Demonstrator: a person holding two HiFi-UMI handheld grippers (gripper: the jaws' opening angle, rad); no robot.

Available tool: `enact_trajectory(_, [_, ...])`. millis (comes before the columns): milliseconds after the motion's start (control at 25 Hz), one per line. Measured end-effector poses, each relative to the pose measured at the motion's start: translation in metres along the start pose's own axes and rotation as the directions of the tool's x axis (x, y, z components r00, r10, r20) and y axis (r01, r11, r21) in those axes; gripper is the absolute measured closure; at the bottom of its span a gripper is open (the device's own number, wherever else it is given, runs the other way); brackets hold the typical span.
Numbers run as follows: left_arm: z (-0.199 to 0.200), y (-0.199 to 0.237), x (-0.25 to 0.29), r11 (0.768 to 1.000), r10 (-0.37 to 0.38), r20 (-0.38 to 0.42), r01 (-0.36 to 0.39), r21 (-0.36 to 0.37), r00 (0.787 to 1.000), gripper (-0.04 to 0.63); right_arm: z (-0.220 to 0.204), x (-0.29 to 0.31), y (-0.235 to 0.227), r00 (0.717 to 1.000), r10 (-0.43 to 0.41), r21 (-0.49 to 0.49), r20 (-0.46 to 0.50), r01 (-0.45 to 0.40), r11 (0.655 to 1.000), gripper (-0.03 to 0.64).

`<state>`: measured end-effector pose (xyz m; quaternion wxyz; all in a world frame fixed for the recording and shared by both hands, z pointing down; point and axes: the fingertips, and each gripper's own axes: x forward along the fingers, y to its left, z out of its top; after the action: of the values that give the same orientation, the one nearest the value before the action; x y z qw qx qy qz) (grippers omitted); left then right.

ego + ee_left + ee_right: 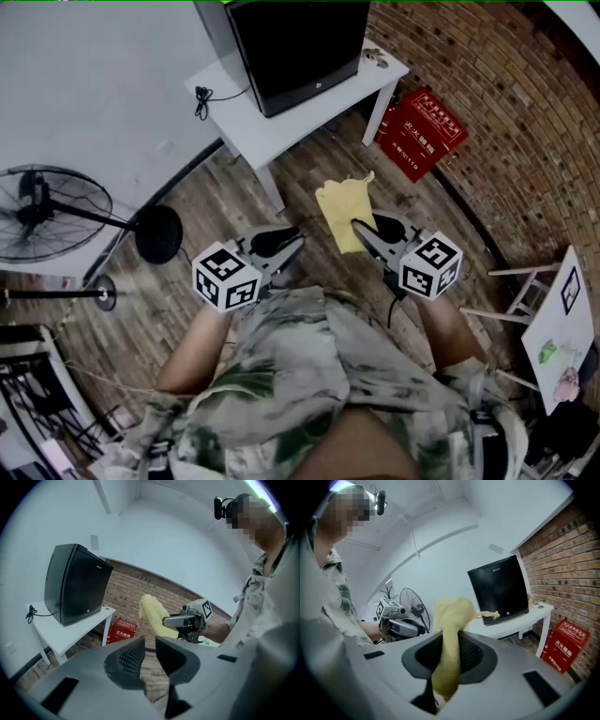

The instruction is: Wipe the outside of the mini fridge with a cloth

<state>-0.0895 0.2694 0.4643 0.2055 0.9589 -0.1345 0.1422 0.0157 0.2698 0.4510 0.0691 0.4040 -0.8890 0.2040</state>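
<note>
The black mini fridge [295, 47] stands on a white table [272, 127] ahead of me, door shut. My right gripper [361, 230] is shut on a yellow cloth [343, 211] that hangs over and past its jaws, held in the air short of the table. In the right gripper view the cloth [450, 620] fills the gap of that gripper [450, 637], with the fridge [499, 590] beyond. My left gripper [289, 246] floats beside it, jaws nearly together with only a slit and nothing between. The left gripper view shows its jaws [150, 641], the cloth [152, 613] and the fridge [75, 583].
A standing fan [47, 211] is at the left by the white wall. A red box [420, 131] leans against the brick wall [506, 103] right of the table. A white stand [553, 319] sits at the right. A black cable [202, 98] lies on the table's left end.
</note>
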Motion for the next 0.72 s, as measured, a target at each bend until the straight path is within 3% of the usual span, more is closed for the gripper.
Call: enact_trajectory(720, [0.008,-0.019,0.020,0.999,-0.025,-0.027,0.026,0.042,0.999,0.511,0.012,-0.026,-0.010,0.998,-0.021,-0.014,0.063,0.022,1.000,0.523])
